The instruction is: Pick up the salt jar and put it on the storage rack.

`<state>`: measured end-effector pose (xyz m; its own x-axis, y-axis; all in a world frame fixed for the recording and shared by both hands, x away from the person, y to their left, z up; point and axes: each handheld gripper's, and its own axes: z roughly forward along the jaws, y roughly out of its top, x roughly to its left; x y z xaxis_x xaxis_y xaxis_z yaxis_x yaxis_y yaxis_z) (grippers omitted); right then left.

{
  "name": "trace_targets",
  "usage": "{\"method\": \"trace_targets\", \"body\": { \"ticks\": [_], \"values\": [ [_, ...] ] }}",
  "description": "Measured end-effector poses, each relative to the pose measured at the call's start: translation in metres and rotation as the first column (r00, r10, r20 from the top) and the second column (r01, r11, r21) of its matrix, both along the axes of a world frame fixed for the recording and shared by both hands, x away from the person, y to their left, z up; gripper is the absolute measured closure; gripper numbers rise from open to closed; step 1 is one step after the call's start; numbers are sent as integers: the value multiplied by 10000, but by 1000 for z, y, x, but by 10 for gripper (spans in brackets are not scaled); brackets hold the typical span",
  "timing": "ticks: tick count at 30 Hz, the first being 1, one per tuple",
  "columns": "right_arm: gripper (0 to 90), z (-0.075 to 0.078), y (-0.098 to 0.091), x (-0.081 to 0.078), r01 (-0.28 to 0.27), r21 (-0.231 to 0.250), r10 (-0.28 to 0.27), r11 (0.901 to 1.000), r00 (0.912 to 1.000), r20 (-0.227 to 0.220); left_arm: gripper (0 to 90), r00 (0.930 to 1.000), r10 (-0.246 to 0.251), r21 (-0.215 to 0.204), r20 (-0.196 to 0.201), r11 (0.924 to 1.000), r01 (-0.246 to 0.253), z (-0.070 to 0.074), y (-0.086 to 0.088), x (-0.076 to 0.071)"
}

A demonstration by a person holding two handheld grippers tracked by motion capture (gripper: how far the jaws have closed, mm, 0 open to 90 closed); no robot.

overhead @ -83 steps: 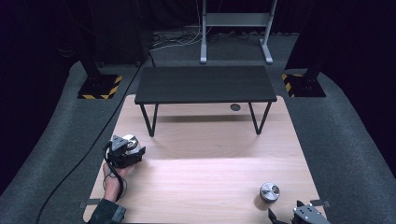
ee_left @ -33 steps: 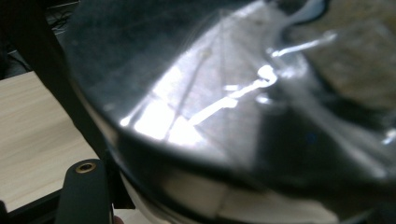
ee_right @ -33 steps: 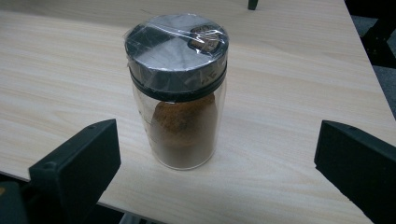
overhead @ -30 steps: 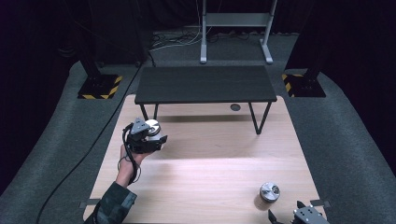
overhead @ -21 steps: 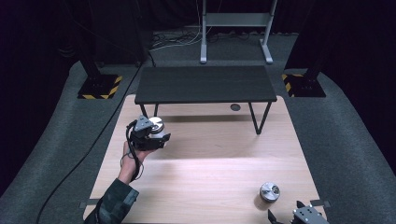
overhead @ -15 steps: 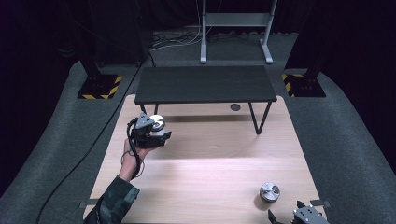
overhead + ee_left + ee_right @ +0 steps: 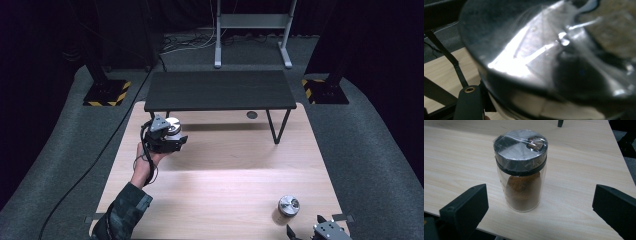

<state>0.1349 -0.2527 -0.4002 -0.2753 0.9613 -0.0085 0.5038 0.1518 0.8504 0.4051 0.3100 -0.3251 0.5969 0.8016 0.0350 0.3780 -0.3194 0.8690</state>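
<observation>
My left gripper [image 7: 166, 137] hangs above the left part of the wooden table [image 7: 220, 165], shut on a jar with a shiny silver lid [image 7: 173, 125]. In the left gripper view that jar [image 7: 554, 62] is a close blur, with one black jaw low at the left. A second spice jar [image 7: 521, 170] of brown powder, its silver lid under clear film, stands upright near the table's front right corner [image 7: 288, 206]. My right gripper [image 7: 327, 233] sits just in front of it, open. In the right gripper view the jaws [image 7: 537, 202] stand wide apart, with this jar beyond them and untouched.
A low black bench [image 7: 220, 90] stands on thin legs at the far side of the wooden table, just beyond my left gripper. A small round disc [image 7: 252, 115] lies under its right part. Grey carpet surrounds the table.
My left hand has carried its jar away from the table's left edge, farther off and a little to the right, toward the black bench. The right gripper and the standing jar have kept still.
</observation>
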Motion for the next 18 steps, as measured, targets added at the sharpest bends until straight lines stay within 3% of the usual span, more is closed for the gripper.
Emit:
{"method": "trace_targets", "body": {
  "ticks": [18],
  "values": [
    [0, 0, 1, 0, -70, -36, 70, 10000, 10000, 21, 307, 9995, -316, 49, 96, 9995, 315, 13, -13, 12]
  ]
}}
